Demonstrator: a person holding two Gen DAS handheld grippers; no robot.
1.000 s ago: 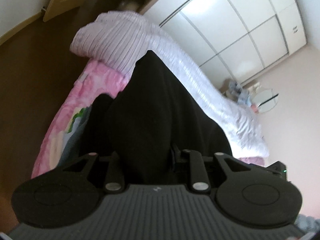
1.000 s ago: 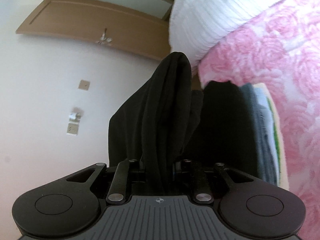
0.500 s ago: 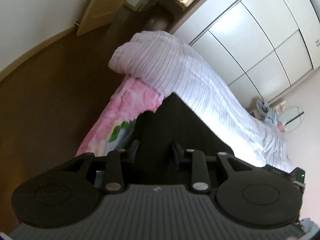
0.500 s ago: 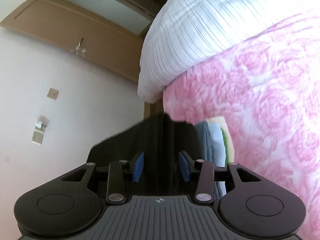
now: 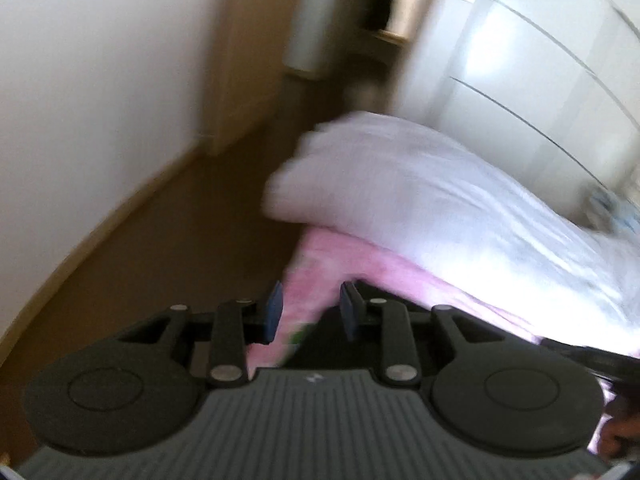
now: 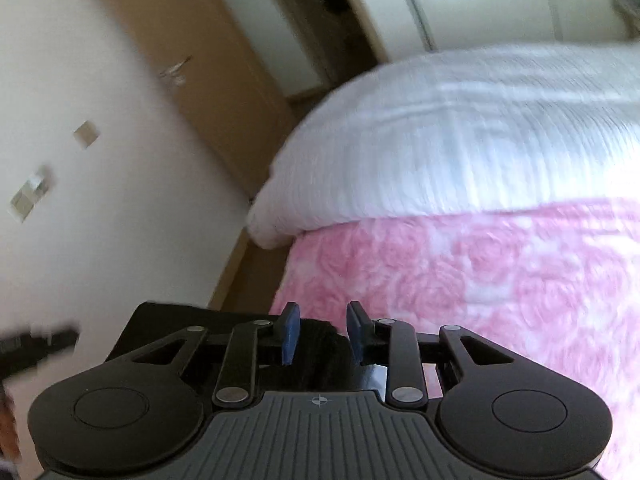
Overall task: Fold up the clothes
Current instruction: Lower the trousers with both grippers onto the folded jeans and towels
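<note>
Black cloth [image 6: 320,354], the garment being folded, lies low at the bed's near edge, seen under and between the blue pads of the right gripper [image 6: 319,332]. Its jaws stand apart and clasp nothing. The left gripper [image 5: 310,312] is likewise spread, with only pink bedspread [image 5: 320,256] showing in its gap; a dark strip of the cloth [image 5: 384,294] lies just past its right pad. A white quilt [image 6: 460,136] is heaped on the pink bedspread [image 6: 480,280] farther back. Beyond stand a wooden door [image 6: 192,60] and pale wardrobe panels [image 5: 520,60]. Both views are blurred.
</note>
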